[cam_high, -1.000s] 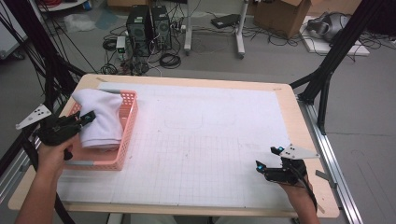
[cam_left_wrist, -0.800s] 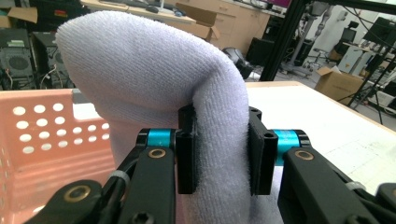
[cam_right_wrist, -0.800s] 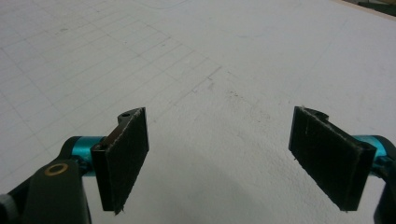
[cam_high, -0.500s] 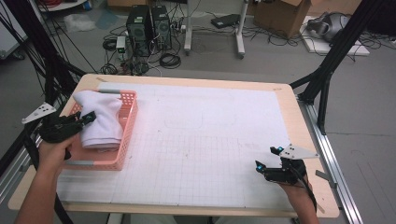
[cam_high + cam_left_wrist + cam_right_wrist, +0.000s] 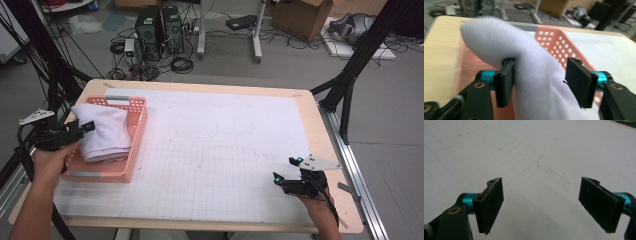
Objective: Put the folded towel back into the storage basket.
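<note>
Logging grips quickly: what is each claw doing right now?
Left claw: open, just been opening around the white towel.
Right claw: open, empty.

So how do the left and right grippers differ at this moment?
The left gripper sits at the pink basket, its jaws just opening with the white cloth between them; the right gripper has nothing between its jaws, over the bare white mat. Both stand open.
</note>
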`<state>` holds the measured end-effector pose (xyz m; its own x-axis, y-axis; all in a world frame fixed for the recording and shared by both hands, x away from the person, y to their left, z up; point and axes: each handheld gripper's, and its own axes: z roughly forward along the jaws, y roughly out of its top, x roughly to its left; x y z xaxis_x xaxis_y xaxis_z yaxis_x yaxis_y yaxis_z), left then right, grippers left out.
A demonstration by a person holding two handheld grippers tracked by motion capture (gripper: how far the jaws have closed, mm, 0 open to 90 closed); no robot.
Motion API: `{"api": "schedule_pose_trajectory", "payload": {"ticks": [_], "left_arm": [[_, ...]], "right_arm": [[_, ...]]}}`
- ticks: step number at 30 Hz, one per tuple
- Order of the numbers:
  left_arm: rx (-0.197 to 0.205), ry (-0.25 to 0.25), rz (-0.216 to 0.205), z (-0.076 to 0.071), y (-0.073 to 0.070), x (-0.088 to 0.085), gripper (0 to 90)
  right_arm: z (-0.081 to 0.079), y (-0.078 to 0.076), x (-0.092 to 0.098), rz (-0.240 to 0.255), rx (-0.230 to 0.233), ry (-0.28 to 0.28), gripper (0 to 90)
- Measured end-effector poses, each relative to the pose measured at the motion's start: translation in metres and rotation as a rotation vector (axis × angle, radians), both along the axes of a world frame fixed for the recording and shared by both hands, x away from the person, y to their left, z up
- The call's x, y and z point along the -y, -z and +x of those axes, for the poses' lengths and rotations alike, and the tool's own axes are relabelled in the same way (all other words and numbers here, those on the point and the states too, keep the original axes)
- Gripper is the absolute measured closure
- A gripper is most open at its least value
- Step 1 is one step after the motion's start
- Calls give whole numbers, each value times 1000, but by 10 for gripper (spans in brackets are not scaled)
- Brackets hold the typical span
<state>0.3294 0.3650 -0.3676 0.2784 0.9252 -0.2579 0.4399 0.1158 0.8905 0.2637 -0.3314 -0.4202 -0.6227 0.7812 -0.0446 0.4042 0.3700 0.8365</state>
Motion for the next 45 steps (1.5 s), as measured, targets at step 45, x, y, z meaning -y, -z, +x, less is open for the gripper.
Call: {"api": "schedule_pose_trajectory", "payload": {"ticks": [45], "left_arm": [[-376,114,279,47,35,48,421]], "right_arm": [[3,3,-2,-5,-11,-7,190]]}}
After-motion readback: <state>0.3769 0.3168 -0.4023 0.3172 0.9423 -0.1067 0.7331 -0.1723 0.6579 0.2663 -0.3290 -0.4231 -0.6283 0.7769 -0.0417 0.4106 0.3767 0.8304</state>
